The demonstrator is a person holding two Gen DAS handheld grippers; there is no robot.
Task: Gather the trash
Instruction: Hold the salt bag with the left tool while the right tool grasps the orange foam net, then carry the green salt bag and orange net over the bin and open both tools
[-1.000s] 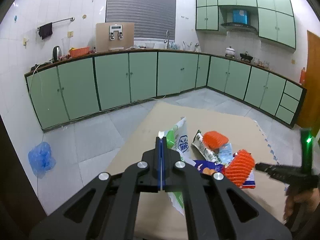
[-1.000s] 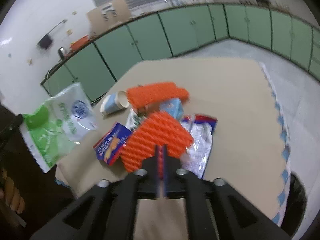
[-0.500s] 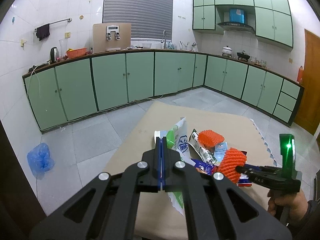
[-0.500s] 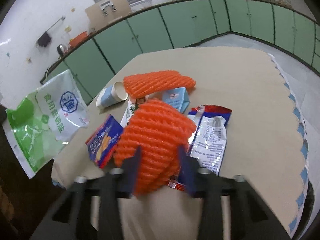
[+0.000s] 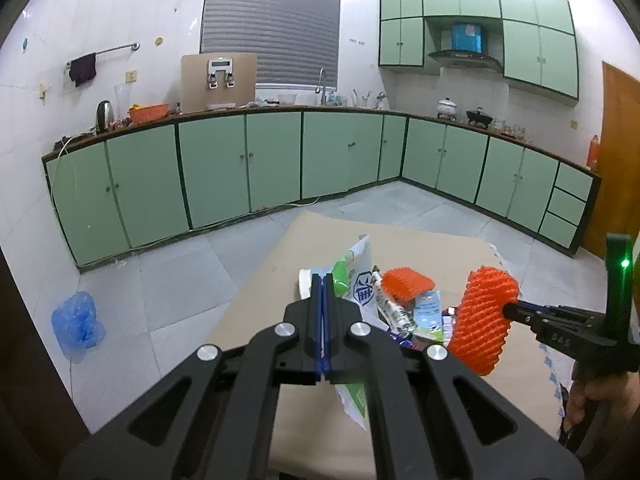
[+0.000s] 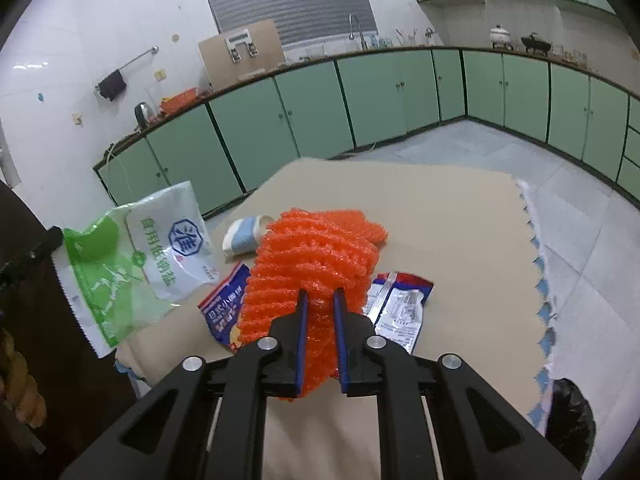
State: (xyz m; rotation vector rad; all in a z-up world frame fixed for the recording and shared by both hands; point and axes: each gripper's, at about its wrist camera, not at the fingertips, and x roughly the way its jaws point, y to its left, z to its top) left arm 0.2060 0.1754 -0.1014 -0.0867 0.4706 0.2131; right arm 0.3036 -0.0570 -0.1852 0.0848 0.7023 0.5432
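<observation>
Right wrist view: right gripper (image 6: 320,300) jaws, just closing, are squeezing one of two orange foam nets (image 6: 316,256) above the table (image 6: 440,220) — left gripper (image 5: 322,280), closed, is pinching one green-white bag (image 6: 132,256) at nine o'clock.

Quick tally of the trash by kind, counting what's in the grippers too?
Orange foam nets: 2, one in the right gripper, one on the table
Paper cups: 1
Bags and wrappers: 5, counting the green-white bag in the left gripper
Total: 8
</observation>
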